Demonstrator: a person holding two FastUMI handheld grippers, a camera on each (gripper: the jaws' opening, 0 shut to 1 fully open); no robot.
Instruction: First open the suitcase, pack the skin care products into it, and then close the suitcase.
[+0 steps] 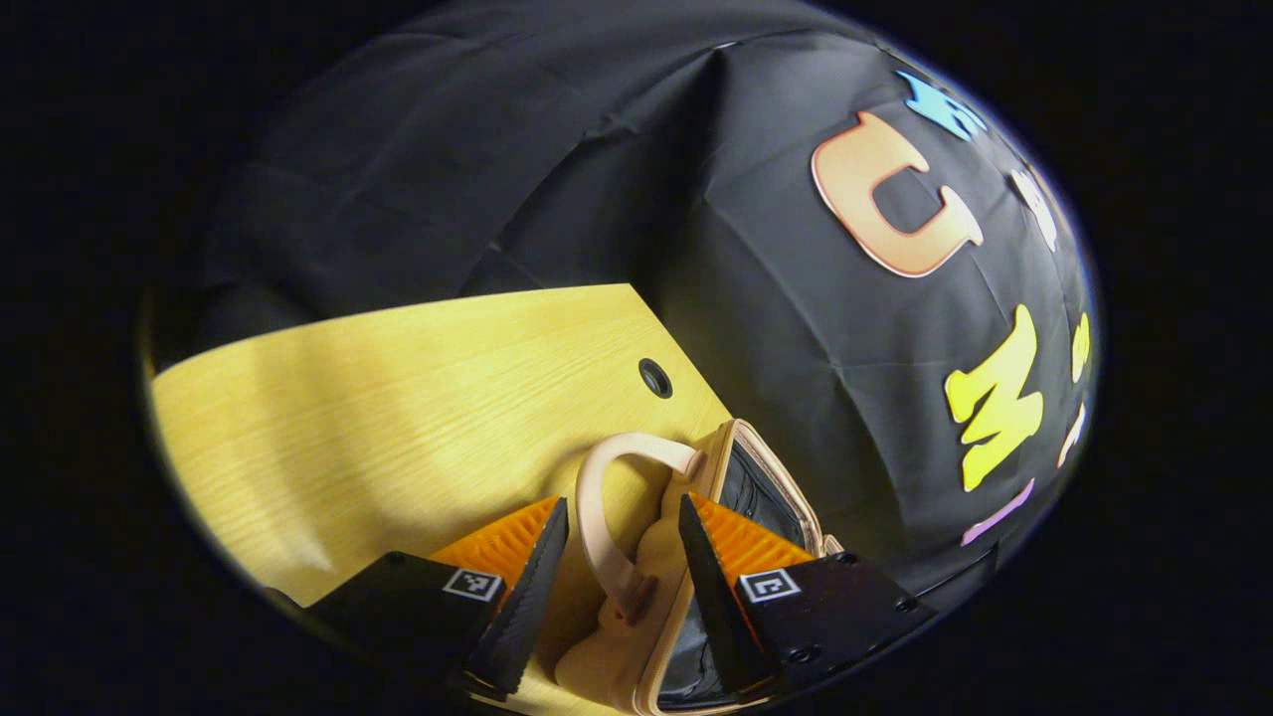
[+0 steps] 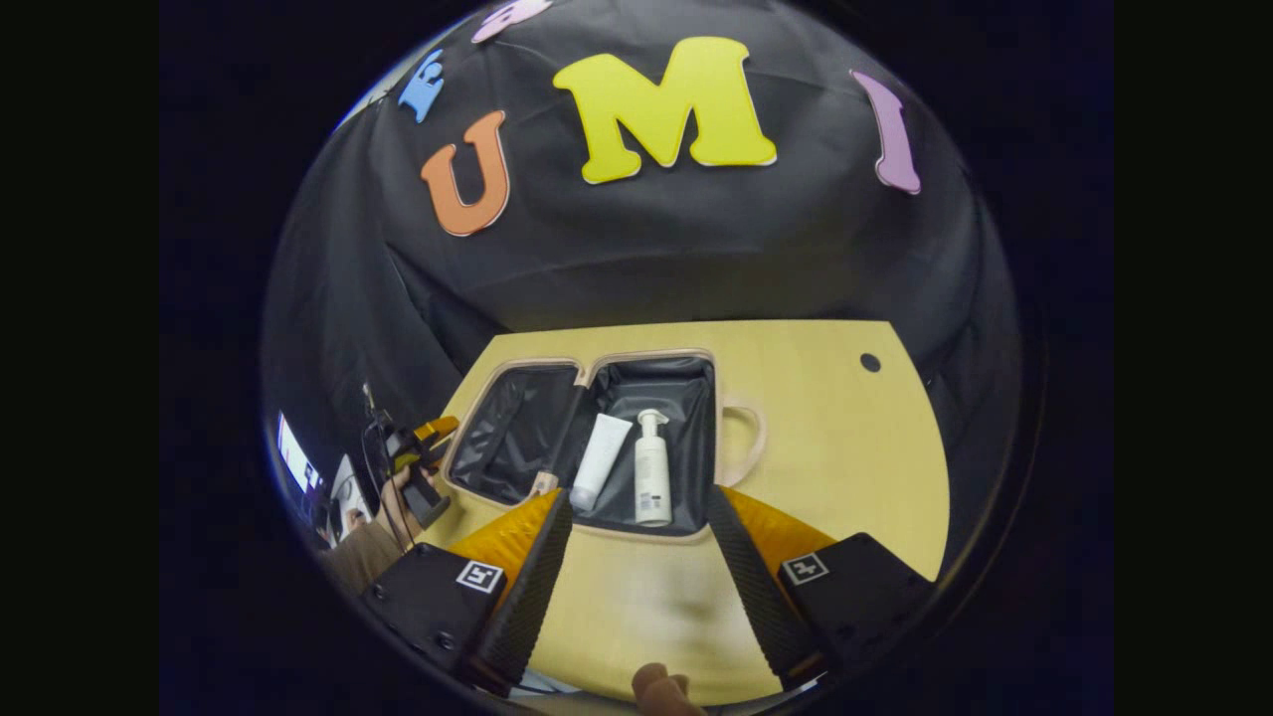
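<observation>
Left gripper (image 1: 617, 582) – fingers spread apart, nothing pinched. The suitcase handle (image 1: 609, 507) loops up in the gap between them, closer to the left finger; whether it touches a finger cannot be told. Just past the right finger sits the beige rim of the suitcase (image 1: 771, 477), black lining visible behind it. Likely reason for this pose – the gripper is lined up on the handle side to take hold and swing that half over for closing. Beyond the fingertips: bare wooden table (image 1: 398, 398), plenty of room to the left, a cable hole (image 1: 654, 378) farther out, then the table edge and booth wall.

Right gripper (image 2: 636, 557) – fingers also wide open, empty, hovering over bare table near the front edge. Straight ahead between the fingertips the case lies open flat, both halves up. White tube (image 2: 601, 459) and pump bottle (image 2: 652, 482) lie side by side in the half nearer the right finger – packing looks done, so closing is the step left. The other half, off the left finger, is empty. The left gripper and the hand (image 2: 398, 492) holding it show at that far left rim. Open tabletop right of the case.
</observation>
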